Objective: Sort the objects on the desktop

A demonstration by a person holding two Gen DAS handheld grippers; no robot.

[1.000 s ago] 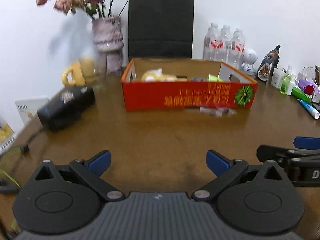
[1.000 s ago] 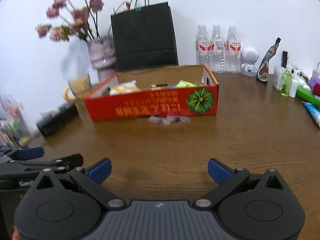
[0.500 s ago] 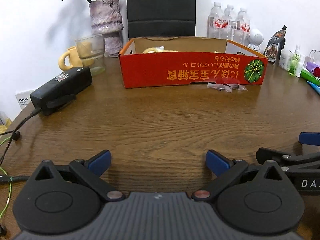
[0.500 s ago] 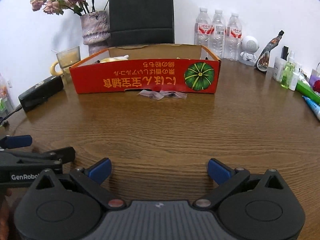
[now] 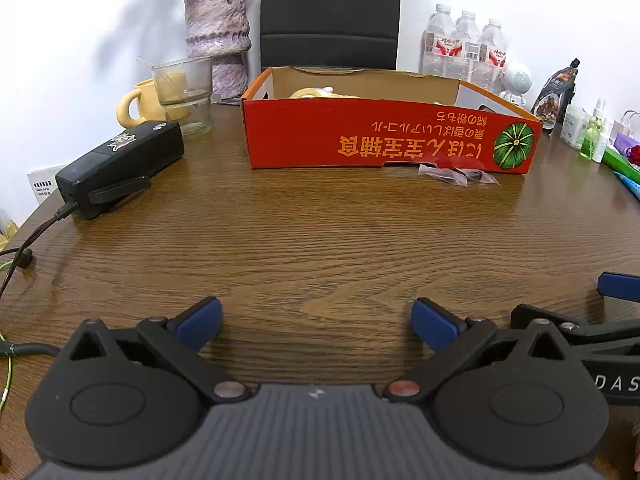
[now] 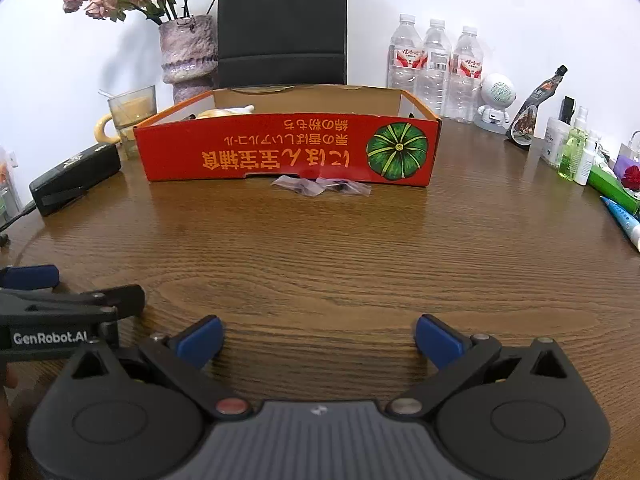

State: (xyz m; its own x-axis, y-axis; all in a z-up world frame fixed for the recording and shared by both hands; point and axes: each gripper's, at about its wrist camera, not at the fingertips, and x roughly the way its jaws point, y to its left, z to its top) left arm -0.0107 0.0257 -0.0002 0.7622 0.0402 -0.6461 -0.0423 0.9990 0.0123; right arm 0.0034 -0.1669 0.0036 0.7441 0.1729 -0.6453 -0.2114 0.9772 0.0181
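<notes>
The red cardboard box (image 6: 286,148) stands toward the far side of the brown wooden table (image 6: 340,248), its open top upward and its printed front facing both cameras; it reads as the bin for the sorting. Only a little of its contents shows over the rim — a pale, yellowish item (image 5: 320,93) at the left end, and the rest is hidden behind the front wall. Behind it stand a black paper bag (image 6: 282,24), a mottled vase of dried flowers (image 6: 187,54) and three water bottles (image 6: 436,68). To the left lies a black case with a cable (image 5: 120,166), beside a clear glass (image 5: 184,88) holding something pale, too blurred to name. Just in front of the box, touching or nearly touching its lower edge, lie a few small clear plastic packets (image 6: 320,186) — the nearest loose things not yet put away. The left gripper (image 5: 316,320) and the right gripper (image 6: 318,334) hover low over the bare near part of the table, well apart from the box, each with jaws spread wide and nothing between them. I judge this a pause between picks: the next move likely calls for a reach forward to the packets, a flat pinch low against the wood.
</notes>
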